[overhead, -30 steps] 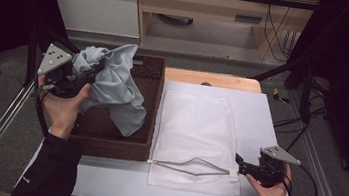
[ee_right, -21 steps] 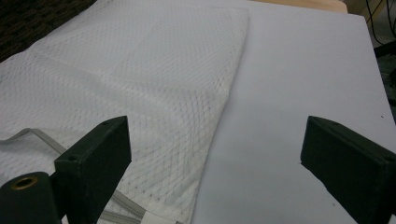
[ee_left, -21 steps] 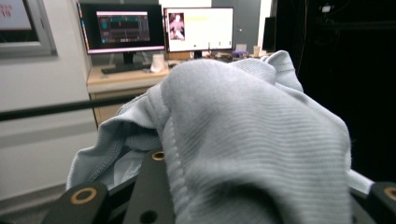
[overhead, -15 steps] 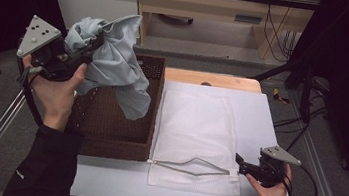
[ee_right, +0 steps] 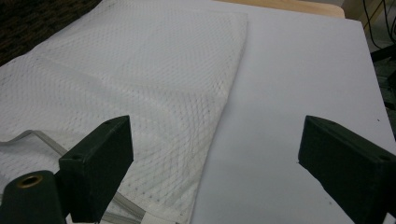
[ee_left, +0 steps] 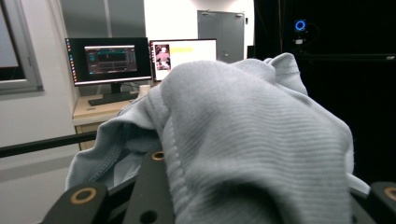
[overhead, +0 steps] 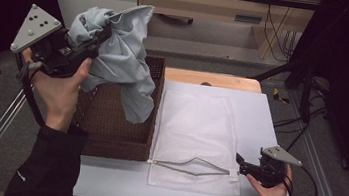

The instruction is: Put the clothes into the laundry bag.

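A light grey garment (overhead: 122, 56) hangs from my left gripper (overhead: 97, 35), which is shut on it high above the brown wicker basket (overhead: 109, 120). In the left gripper view the grey cloth (ee_left: 243, 140) drapes over the jaws and hides them. A white mesh laundry bag (overhead: 198, 136) lies flat on the white table, its zippered mouth (overhead: 189, 165) gaping toward the front edge. My right gripper (overhead: 241, 164) rests by the bag's front right corner, open, with nothing between its fingers. In the right gripper view the mesh bag (ee_right: 126, 84) lies ahead of the right gripper (ee_right: 212, 161).
The white table top (overhead: 260, 118) has bare room to the right of the bag. A wooden board (overhead: 210, 78) lies at the table's far edge. Metal frame rails run along both sides. Monitors on a desk (ee_left: 116, 60) show beyond the cloth.
My left gripper has lifted the grey garment up out of the basket and toward the far left. The right gripper has stayed where it was.
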The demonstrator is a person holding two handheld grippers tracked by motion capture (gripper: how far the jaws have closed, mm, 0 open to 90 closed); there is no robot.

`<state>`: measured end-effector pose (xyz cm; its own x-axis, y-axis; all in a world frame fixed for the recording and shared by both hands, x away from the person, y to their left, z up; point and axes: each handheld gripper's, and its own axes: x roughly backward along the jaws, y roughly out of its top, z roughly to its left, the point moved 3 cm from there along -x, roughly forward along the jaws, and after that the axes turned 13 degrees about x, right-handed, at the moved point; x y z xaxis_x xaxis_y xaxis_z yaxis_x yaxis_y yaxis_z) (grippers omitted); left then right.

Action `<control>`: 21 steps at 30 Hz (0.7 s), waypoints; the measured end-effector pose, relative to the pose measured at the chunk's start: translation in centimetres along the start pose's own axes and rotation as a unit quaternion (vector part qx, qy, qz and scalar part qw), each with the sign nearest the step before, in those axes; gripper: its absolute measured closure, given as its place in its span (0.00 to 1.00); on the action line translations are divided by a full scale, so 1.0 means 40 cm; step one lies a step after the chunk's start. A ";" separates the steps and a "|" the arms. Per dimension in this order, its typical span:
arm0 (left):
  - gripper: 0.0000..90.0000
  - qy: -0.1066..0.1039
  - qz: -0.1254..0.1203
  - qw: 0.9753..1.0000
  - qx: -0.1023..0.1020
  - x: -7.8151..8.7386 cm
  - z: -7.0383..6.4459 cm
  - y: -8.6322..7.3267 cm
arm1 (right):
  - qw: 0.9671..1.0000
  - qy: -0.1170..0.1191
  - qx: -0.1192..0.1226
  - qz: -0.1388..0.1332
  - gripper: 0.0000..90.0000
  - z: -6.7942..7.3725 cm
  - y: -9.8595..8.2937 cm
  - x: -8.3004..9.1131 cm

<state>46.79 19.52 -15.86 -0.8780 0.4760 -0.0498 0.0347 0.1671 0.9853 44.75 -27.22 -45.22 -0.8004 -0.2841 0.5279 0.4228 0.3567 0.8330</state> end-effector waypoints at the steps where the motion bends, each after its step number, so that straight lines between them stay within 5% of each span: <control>1: 0.75 -0.005 -0.005 1.000 -0.006 -0.003 -0.012 0.008 | 1.000 0.000 -0.001 -0.001 0.12 0.000 0.000 0.000; 11: 0.75 -0.036 -0.003 0.999 -0.008 -0.028 -0.091 0.017 | 1.000 -0.004 0.000 -0.005 0.12 -0.004 0.001 0.005; 21: 0.75 -0.075 0.018 0.997 -0.011 -0.087 -0.183 -0.020 | 1.000 -0.008 0.001 -0.011 0.12 -0.009 0.002 0.011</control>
<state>46.35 11.41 -15.29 -0.7946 0.6061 -0.0365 0.0532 0.1294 0.9902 44.58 -27.64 -44.86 -0.8157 -0.2780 0.5073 0.4049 0.3519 0.8439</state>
